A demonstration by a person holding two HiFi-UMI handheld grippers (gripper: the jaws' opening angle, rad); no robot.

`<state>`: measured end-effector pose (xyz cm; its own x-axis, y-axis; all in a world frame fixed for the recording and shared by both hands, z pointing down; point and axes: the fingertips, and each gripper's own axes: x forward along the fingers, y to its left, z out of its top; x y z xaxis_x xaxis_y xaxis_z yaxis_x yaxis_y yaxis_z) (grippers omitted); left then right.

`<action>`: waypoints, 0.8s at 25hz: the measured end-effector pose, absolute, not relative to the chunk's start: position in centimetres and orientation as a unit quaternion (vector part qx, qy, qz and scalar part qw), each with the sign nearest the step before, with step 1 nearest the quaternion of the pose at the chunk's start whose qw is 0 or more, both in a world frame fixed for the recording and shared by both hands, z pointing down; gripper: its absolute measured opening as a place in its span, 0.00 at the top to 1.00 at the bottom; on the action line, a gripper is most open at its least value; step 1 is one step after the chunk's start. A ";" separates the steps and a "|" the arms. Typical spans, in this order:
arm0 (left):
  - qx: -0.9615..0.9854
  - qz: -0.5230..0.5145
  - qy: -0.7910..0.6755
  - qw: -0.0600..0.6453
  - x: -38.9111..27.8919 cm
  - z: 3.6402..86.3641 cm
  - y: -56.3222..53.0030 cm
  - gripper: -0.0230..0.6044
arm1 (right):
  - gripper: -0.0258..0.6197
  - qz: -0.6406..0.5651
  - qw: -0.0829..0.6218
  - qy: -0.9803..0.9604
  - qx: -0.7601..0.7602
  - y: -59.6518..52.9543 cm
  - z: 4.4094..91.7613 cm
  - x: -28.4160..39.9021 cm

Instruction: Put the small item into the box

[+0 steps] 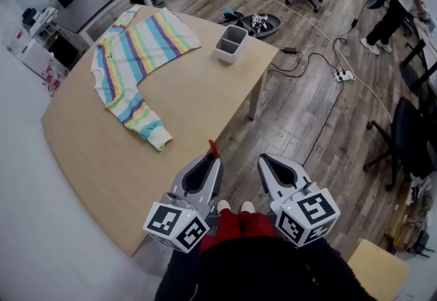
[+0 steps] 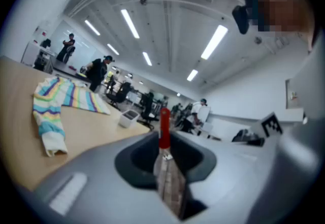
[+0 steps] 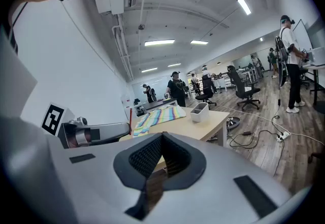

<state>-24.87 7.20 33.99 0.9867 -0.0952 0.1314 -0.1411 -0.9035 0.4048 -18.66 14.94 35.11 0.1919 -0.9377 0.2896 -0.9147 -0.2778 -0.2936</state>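
Left tool [image 1: 213, 162] pinches red item [image 2: 164, 127] by its tail, right tool [image 1: 265, 160] pressed together, empty; box [image 1: 231, 44] sits far across worktop [image 1: 198, 102], so item could slip in transit

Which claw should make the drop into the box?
Left. The left claw is shut on the red-tipped item, while the right claw is shut and empty. Neither is near the box.

Bare counter [image 1: 205, 122] runs from the near edge up to the open-topped box [image 1: 231, 44], a wide lane to reach through. The striped sweater [image 1: 136, 54] covers the far left part. Its hem lies near the box, apparently not touching it. A sleeve [image 1: 147, 122] trails toward the middle.
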 end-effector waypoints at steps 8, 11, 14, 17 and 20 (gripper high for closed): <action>0.975 0.064 -0.069 0.204 -24.2 34.6 7.0 0.85 | 0.95 -0.208 0.021 0.599 -0.773 15.1 35.4 -17.8; 0.974 0.068 -0.073 0.204 -24.0 34.9 7.0 0.85 | 0.95 -0.205 0.017 0.598 -0.775 15.3 35.6 -17.4; 0.974 0.074 -0.077 0.201 -23.9 35.2 6.8 0.85 | 0.95 -0.202 0.009 0.594 -0.779 15.2 35.7 -17.0; 0.976 0.077 -0.082 0.185 -23.6 35.2 6.8 0.85 | 0.95 -0.200 0.010 0.590 -0.782 15.4 35.8 -16.6; 0.980 0.077 -0.085 0.164 -23.0 34.8 6.9 0.85 | 0.95 -0.192 0.011 0.586 -0.787 15.9 35.4 -15.9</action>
